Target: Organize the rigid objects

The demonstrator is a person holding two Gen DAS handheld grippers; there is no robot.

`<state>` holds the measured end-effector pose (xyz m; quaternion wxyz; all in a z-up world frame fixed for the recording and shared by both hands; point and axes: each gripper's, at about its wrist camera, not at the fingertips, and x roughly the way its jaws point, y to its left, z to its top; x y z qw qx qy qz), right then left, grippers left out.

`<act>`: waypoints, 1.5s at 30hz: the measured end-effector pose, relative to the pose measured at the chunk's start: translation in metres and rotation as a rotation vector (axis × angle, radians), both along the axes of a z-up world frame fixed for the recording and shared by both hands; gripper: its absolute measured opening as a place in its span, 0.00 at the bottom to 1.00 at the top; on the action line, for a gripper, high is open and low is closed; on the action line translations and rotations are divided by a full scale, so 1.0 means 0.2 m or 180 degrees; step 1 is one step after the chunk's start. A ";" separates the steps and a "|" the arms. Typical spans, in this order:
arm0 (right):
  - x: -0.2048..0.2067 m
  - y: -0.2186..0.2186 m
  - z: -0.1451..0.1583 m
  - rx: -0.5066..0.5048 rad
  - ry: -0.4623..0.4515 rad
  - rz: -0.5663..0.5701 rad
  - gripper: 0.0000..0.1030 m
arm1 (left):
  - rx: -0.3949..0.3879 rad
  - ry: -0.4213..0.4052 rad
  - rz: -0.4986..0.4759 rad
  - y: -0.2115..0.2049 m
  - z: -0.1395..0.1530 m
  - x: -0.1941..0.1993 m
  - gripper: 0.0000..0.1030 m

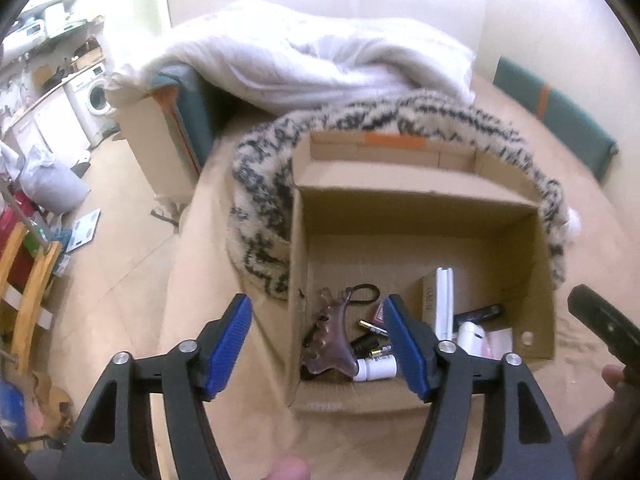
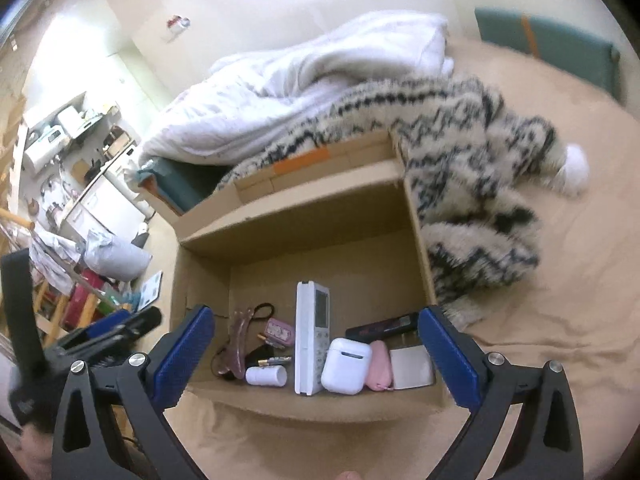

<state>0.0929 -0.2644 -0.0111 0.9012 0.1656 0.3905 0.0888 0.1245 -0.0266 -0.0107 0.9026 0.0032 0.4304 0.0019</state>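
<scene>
cardboard box point(image 2: 304, 216), on bed: open-topped to take the sorted items. contents lie along near wall: white remote point(image 2: 310, 340), earbud case point(image 2: 346, 366), brown hair claw point(image 1: 332, 340). left gripper point(image 1: 320, 340) and right gripper point(image 2: 316, 356): jaws spread wide, empty, above box.

Small items point(image 2: 312, 352) inside open carton point(image 2: 304, 216)

box point(image 2: 304, 216) brown | remote point(image 2: 312, 336) white | blanket point(image 2: 480, 184) cream, black zigzag | earbud case point(image 2: 346, 366) white
</scene>
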 end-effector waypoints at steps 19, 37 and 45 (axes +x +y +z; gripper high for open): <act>-0.32 0.17 -0.07 -0.0589 -0.0257 0.0084 1.00 | -0.0078 -0.0164 0.0110 0.19 -0.06 -0.36 1.00; -0.31 0.16 -0.08 -0.0650 -0.0222 0.0020 1.00 | -0.0037 -0.0093 -0.0013 0.12 -0.11 -0.37 1.00; -0.31 0.16 -0.08 -0.0646 -0.0218 0.0021 1.00 | -0.0023 -0.0079 -0.0018 0.12 -0.12 -0.37 1.00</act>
